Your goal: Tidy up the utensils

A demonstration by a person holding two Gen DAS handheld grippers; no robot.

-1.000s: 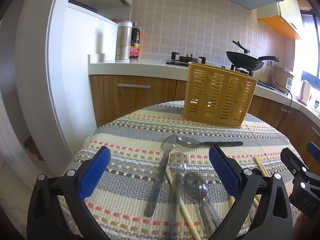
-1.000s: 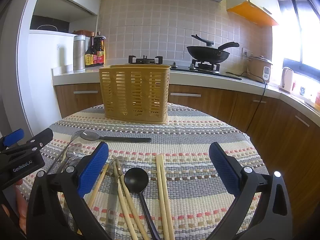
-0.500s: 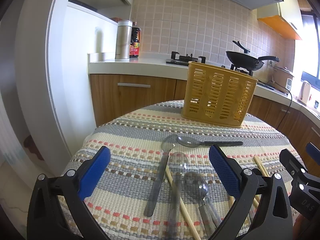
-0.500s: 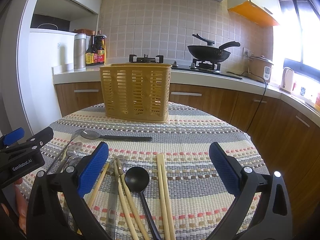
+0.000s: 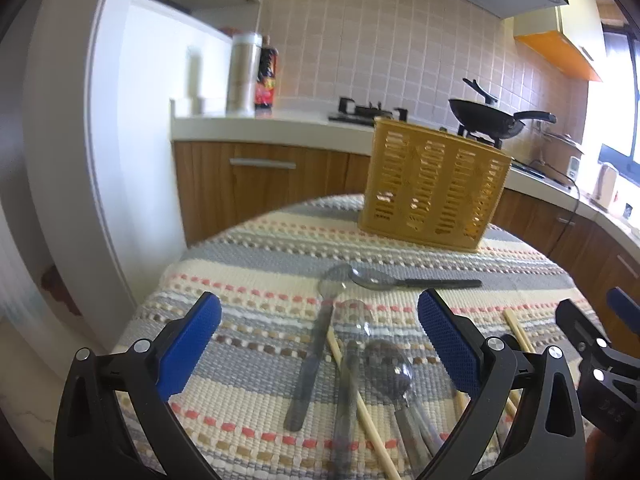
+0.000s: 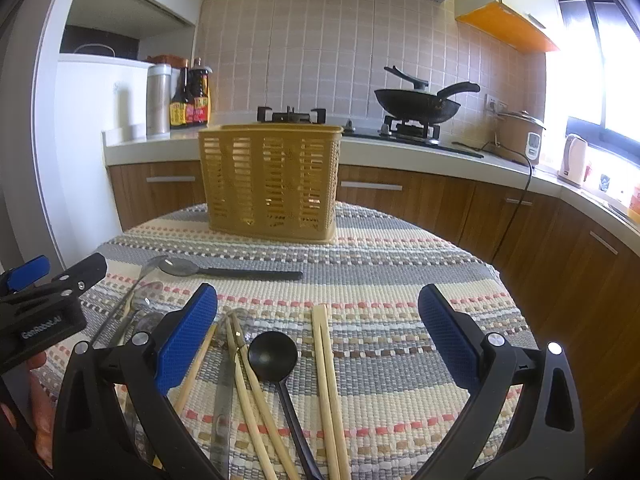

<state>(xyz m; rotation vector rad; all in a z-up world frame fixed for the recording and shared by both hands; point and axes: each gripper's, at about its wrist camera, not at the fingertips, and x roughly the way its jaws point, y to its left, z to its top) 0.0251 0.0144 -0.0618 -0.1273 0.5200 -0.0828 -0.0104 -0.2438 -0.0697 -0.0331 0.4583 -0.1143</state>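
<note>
A yellow slotted utensil basket (image 5: 434, 188) (image 6: 270, 182) stands at the far side of the round table. Before it a metal spoon with a black handle (image 5: 412, 281) (image 6: 228, 270) lies crosswise. Clear plastic spoons (image 5: 352, 356) and a wooden chopstick (image 5: 360, 400) lie between the fingers of my open left gripper (image 5: 320, 344). My right gripper (image 6: 318, 340) is open too, above a black spoon (image 6: 276, 360), a pair of chopsticks (image 6: 326, 376) and another pair (image 6: 248, 384). Nothing is held. Each gripper shows at the edge of the other's view.
A striped woven cloth (image 6: 400, 280) covers the table. Behind run wooden kitchen cabinets (image 6: 440, 208) with a white counter, a stove with a black wok (image 6: 416, 106), sauce bottles (image 6: 192, 98) and a rice cooker (image 6: 520, 132). A white wall pillar (image 5: 72, 160) stands left.
Both grippers have drifted slightly: the left view has shifted a little, the right one has edged towards the table. Nothing was picked up and the utensils lie where they were.
</note>
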